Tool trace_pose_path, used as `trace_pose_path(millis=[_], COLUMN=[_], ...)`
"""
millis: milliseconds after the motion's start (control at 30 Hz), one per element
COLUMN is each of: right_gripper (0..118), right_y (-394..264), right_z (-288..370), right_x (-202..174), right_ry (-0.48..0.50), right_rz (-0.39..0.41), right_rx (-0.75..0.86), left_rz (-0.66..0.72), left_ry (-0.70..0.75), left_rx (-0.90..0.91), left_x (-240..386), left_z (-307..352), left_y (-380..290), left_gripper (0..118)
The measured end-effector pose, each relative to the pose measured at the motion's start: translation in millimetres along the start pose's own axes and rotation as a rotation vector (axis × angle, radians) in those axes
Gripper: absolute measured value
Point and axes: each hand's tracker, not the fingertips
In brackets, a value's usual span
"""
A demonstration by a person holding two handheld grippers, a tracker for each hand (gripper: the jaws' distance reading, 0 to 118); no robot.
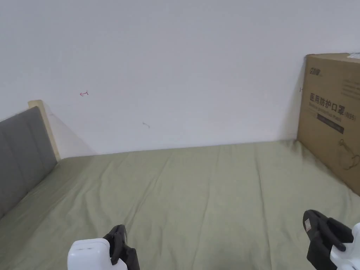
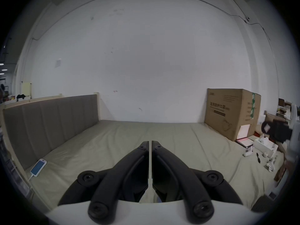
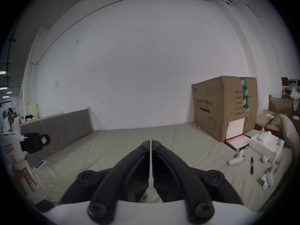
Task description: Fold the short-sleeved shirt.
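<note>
left gripper [image 2: 150, 141]: held low over the near edge of the bed, well left of the cardboard box, jaws pressed together with just a hairline gap and nothing between them. In the head view it pokes up at the bottom edge [image 1: 121, 233].
right gripper [image 3: 150, 141]: same deal, jaws pressed together on nothing, hovering over the near side of the bed, in front of the box and closer to it than the left one is. Head view catches it in the bottom right corner [image 1: 318, 225].
bed [image 1: 197, 190]: olive-green sheet, a bit wrinkly, the middle stretch left of the box is just bare sheet.
cardboard box [image 1: 332, 116]: big, standing on the bed against the white wall [image 1: 175, 70].
headboard [image 1: 21, 154]: grey padded, at the far end of the bed from the box.
phone [image 2: 38, 167]: lying on the sheet by the headboard, across the bed from the box, white cable plugged in.
small stuff near the box: a white controller [image 3: 236, 159], a black pen [image 3: 251, 165], an open white carton [image 3: 266, 145], all on the sheet just in front of the box.
shirt: can't tell where it is, honestly.
</note>
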Motion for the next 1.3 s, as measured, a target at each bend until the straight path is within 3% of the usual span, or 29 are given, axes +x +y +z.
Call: trace_pose_path(millis=[267, 333, 433, 500, 567, 633, 700, 867, 967, 1033, 1133, 1167, 1300], right_gripper=[3, 3, 3, 3, 3, 3, 3, 3, 3, 3, 3, 3, 3], right_y=[-4.1, 2.7, -0.3, -32.4, -70.5, -102.4, -133.9, -165.8, -162.4, -162.8, -165.6, -166.3, -167.2], right_z=[3.7, -0.9, -40.6, -81.2, -100.9, -114.6, -126.1, -137.5, -137.2, -137.2, -137.5, -137.7, -137.8], right_x=[11.8, 15.4, 14.7, 7.2, 2.5, -1.2, -3.4, 9.0, 11.7, 14.0, 18.1, 20.0, 24.5], right_ry=[-0.001, 0.095, 0.369, 0.466, 0.420, 0.404, 0.311, 0.282, 0.300, 0.315, 0.323, 0.322, 0.314], right_rz=[-0.061, -0.112, -0.236, -0.365, -0.371, -0.323, -0.264, -0.284, -0.299, -0.298, -0.329, -0.352, -0.411], right_rx=[-0.063, -0.083, -0.399, -0.752, -0.867, -0.912, -1.002, -1.078, -1.077, -1.076, -1.078, -1.081, -1.095], left_rz=[0.021, 0.071, 0.103, 0.098, 0.125, 0.154, 0.208, 0.452, 0.663, 0.765, 0.812, 0.837, 0.987], left_ry=[0.008, -0.052, -0.077, -0.086, -0.101, -0.106, -0.141, -0.351, -0.516, -0.587, -0.687, -0.741, -0.936], left_rx=[-0.013, -0.055, -0.139, -0.190, -0.237, -0.285, -0.354, -0.636, -0.814, -0.901, -0.989, -1.019, -1.079], left_x=[-7.5, -15.6, -25.8, -33.5, -40.0, -47.3, -57.5, -101.0, -123.2, -129.3, -122.8, -116.7, -74.4], left_z=[2.4, -1.9, -11.4, -17.7, -21.1, -23.9, -27.6, -68.9, -103.4, -123.8, -153.2, -162.2, -189.7], left_y=[-3.6, -1.9, -3.5, -10.1, -19.5, -29.7, -41.9, -82.0, -123.7, -152.5, -189.8, -200.2, -233.8], left_gripper=[3, 3, 3, 3, 3, 3, 3, 4, 39, 43, 98, 107, 107])
